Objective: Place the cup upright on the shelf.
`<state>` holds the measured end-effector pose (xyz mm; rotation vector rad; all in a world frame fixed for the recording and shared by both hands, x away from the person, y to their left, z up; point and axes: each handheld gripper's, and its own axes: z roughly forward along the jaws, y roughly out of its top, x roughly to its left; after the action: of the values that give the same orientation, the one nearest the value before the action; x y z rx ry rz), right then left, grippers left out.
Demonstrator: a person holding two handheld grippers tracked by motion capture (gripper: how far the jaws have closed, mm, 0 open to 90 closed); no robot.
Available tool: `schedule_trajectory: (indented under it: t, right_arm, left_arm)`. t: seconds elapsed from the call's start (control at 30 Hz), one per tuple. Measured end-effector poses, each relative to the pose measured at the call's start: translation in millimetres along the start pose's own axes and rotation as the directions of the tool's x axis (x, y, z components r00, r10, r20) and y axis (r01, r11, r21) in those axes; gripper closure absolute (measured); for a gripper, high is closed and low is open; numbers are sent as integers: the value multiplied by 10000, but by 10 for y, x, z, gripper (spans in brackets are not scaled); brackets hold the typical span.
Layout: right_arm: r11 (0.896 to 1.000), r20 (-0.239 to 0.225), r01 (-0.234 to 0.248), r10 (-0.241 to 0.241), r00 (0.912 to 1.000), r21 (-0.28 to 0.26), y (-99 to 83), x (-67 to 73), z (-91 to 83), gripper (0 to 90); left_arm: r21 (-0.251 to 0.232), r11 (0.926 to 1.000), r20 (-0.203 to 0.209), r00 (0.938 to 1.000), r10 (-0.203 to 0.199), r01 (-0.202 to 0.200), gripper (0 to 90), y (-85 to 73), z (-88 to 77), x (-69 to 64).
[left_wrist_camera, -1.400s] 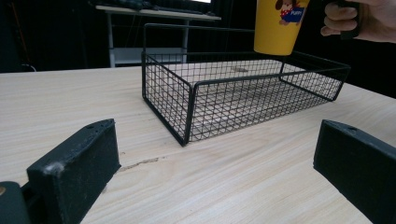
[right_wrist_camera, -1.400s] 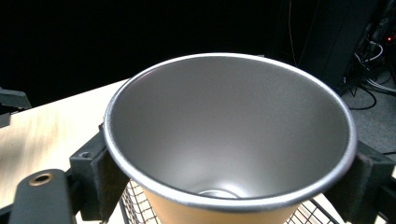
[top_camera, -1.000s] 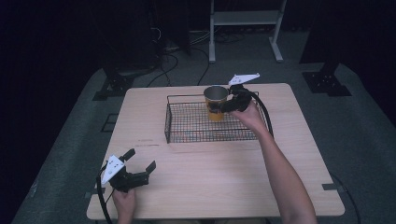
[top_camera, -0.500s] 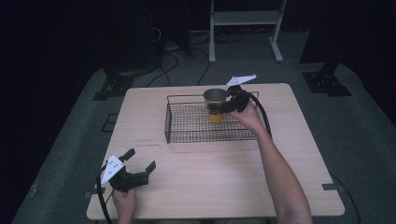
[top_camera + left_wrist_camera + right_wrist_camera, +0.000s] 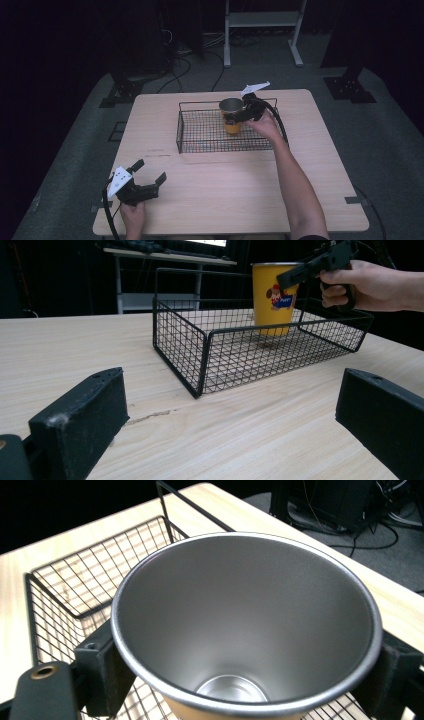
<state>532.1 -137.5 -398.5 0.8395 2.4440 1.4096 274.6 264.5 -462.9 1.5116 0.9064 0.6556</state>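
Gripping cup [image 5: 231, 116], right hand-held gripper [image 5: 239, 116] outstretched

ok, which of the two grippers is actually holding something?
The right gripper, reaching over the wire basket: its jaws clamp the yellow cup just under the rim. The left gripper sits open near the table's front edge, gripping nothing.

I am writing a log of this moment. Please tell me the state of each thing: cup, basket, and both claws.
Cup: upright, empty, in the basket, gripped below its rim.
Basket: on the table, open top, holds the cup.
Right claw: shut on the cup.
Left claw: open, holding nothing, low over the table.
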Motion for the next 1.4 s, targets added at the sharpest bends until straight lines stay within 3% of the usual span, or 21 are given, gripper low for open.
schedule_trajectory:
  t: [0.33, 1.4]
  right_arm:
    - [9954, 4, 353, -354, 9994, 889, -59, 10, 104, 125]
    - [9787, 251, 1070, -1131, 9933, 1754, -80, 123, 90, 125]
  left_arm:
    - [-24, 10000, 2, 10000, -21, 21, 0, 0, -3, 3]
    - [-66, 10000, -37, 10000, 5, -5, 0, 2, -5, 1]
